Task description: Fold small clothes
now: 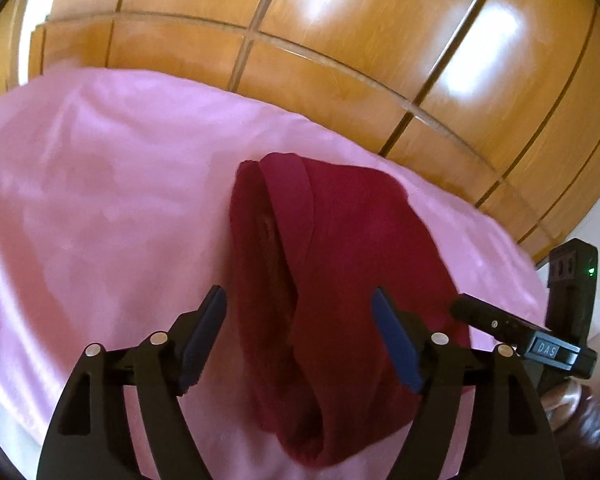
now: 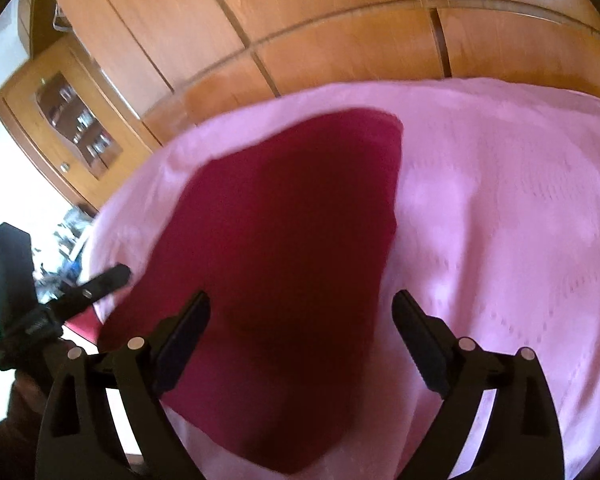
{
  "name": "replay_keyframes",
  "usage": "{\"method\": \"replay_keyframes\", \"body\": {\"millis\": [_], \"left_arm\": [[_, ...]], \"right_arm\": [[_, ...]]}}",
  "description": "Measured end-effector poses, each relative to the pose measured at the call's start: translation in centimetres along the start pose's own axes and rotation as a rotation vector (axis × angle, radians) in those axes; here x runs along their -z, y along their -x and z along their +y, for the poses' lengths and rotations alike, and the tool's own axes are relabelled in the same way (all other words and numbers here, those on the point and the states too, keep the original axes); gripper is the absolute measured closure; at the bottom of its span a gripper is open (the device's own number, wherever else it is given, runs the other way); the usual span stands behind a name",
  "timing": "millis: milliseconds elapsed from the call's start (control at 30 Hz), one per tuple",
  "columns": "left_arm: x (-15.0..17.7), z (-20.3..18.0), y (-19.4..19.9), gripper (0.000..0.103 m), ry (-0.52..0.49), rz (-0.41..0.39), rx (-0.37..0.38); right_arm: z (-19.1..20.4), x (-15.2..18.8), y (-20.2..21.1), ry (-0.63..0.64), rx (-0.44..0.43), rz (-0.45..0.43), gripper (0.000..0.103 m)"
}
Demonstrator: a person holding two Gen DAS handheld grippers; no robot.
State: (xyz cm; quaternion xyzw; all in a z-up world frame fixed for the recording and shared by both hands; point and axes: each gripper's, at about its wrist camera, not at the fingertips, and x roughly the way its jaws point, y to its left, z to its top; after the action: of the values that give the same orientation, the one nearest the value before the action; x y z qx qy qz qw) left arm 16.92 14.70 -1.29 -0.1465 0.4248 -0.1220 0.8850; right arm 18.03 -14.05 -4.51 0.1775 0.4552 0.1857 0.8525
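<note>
- One dark red garment [image 1: 340, 280] is lying folded on one pink bedspread [image 1: 100, 200].
- I am holding my left gripper [image 1: 300, 332] and right gripper [image 2: 300, 332] wide open, both gripping nothing.

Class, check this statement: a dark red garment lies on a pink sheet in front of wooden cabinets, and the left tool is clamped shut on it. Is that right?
Not quite. The left tool is open, not clamped: the left wrist view shows its jaws spread apart over the dark red garment, gripping nothing. The rest stands: the garment lies on the pink sheet in front of the wooden cabinets.
</note>
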Motion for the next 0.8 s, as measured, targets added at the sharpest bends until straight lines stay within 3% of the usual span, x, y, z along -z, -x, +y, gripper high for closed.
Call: {"method": "replay_keyframes", "body": {"millis": [100,267,433,533,600,667,800], "left_arm": [[-1.1,0.8,-2.1,0.029,0.025,0.044,0.003],[-0.6,2.1,-5.4,0.029,0.091,0.148,0.089],[0.4,2.4,-6.6,0.044,0.105,0.172,0.193],[0.7,2.7,-6.3,0.053,0.112,0.158,0.225],[0.6,2.7,-6.0,0.061,0.112,0.148,0.236],[0.7,2.5,-5.5,0.062,0.111,0.132,0.248],[0.9,2.4,-4.6,0.063,0.138,0.121,0.274]], "right_arm": [[-0.4,-1.4,-1.0,-0.016,-0.004,0.004,0.011],[-1.6,-1.6,-3.5,-0.065,-0.058,0.066,0.020],[-3.2,-1.6,-4.7,-0.132,-0.141,0.105,0.019],[-2.9,-1.6,-4.5,-0.107,-0.146,0.109,0.033],[-2.3,-1.7,-4.2,-0.088,-0.139,0.115,0.051],[-1.6,-2.0,-3.4,-0.072,-0.128,0.101,0.062],[0.8,-2.5,-1.5,0.020,-0.102,0.064,0.067]]}}
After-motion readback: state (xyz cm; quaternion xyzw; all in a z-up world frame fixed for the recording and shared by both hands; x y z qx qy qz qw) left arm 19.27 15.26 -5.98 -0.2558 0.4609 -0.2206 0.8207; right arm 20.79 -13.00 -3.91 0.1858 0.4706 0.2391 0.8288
